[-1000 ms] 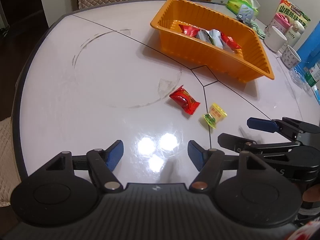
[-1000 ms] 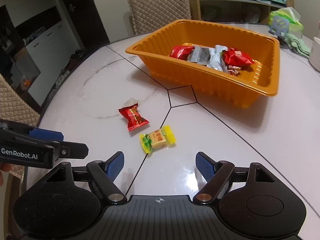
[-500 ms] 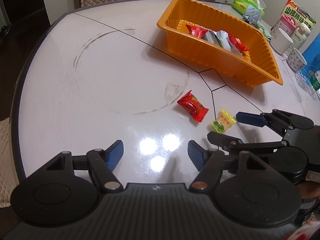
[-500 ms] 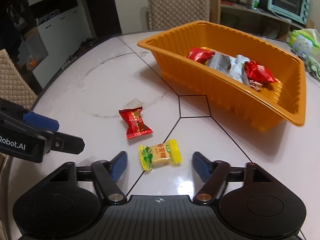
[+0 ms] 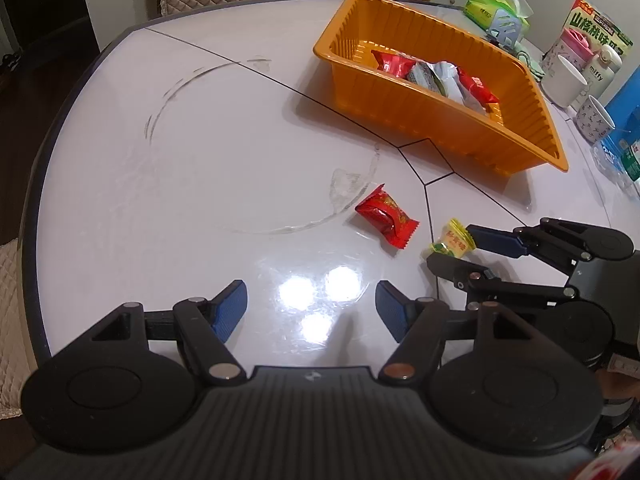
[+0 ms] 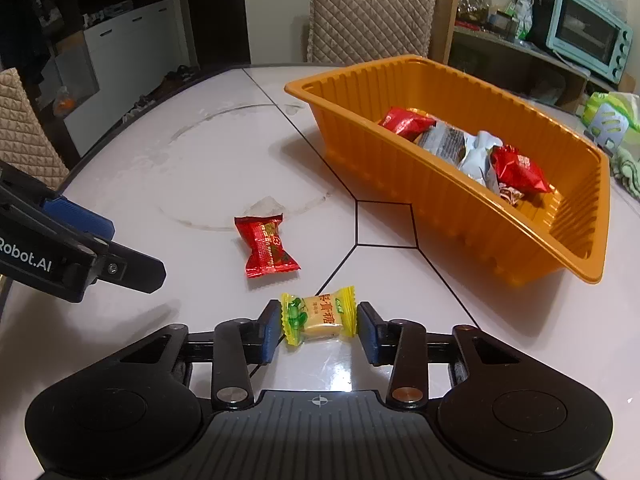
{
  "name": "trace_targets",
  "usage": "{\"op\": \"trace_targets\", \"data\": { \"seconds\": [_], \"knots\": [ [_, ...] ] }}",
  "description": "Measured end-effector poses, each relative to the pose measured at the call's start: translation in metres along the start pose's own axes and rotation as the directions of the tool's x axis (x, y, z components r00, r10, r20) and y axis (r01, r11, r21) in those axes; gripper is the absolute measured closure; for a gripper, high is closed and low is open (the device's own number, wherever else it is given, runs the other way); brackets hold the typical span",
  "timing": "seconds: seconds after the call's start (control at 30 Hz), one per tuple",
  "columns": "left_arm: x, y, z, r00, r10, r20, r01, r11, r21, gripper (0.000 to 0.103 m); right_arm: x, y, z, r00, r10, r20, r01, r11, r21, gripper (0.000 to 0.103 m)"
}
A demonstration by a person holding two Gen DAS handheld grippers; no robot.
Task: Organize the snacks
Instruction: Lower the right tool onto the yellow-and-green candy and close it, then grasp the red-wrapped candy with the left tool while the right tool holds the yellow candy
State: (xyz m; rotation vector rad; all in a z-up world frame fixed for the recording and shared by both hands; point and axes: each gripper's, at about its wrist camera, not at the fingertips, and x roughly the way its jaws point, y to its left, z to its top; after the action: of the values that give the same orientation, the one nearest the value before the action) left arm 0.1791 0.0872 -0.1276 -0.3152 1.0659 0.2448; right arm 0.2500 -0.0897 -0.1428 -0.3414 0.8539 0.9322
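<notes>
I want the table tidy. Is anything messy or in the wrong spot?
Two candies lie loose on the table, outside the orange tray: a red candy and a yellow candy between the right gripper's open fingers. Nothing looks spilled or broken.

Your yellow candy lies flat on the white table, near you, its twisted green-printed ends pointing left and right, straddling a black seam line. Just beyond it to the left lies the red candy, flat, its crimped ends pointing near and far. Farther off to the right stands the orange tray, ribbed-walled and upright, holding a row of wrapped snacks: red packets at either end, grey and pale blue ones between.
</notes>
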Motion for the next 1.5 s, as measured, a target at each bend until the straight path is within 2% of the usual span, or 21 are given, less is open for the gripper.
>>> {"op": "trace_targets", "data": {
  "seconds": [0.3,0.57,0.83,0.97,1.13,1.23,1.5],
  "knots": [
    [0.000,-0.002,-0.001,1.000,0.000,0.000,0.000,1.000,0.002,0.035,-0.001,-0.002,0.000,1.000,0.000,-0.006,0.000,1.000,0.008,0.075],
    [0.000,-0.004,0.000,1.000,-0.006,0.010,0.006,1.000,0.002,0.035,-0.002,-0.004,0.001,1.000,-0.001,-0.010,0.001,1.000,0.026,0.076],
    [0.009,-0.020,0.011,0.998,-0.037,0.046,0.036,0.999,0.025,0.036,-0.008,-0.025,-0.001,0.999,-0.031,-0.017,0.033,0.992,0.123,0.076],
    [0.018,-0.031,0.020,0.997,-0.049,0.060,0.047,0.998,0.036,0.040,-0.014,-0.036,-0.001,0.999,-0.047,-0.011,0.048,0.986,0.159,0.076],
    [0.028,-0.039,0.029,0.997,-0.056,0.057,0.054,0.998,0.040,0.042,-0.020,-0.046,-0.002,0.998,-0.064,-0.002,0.063,0.980,0.191,0.076],
    [0.033,-0.043,0.031,0.997,-0.064,0.049,0.062,0.997,0.042,0.046,-0.023,-0.052,-0.004,0.997,-0.075,0.001,0.073,0.975,0.210,0.076],
    [0.042,-0.049,0.034,0.995,-0.091,0.039,0.089,0.995,0.052,0.046,-0.027,-0.064,-0.005,0.995,-0.100,0.004,0.096,0.965,0.245,0.076]
  ]
}}
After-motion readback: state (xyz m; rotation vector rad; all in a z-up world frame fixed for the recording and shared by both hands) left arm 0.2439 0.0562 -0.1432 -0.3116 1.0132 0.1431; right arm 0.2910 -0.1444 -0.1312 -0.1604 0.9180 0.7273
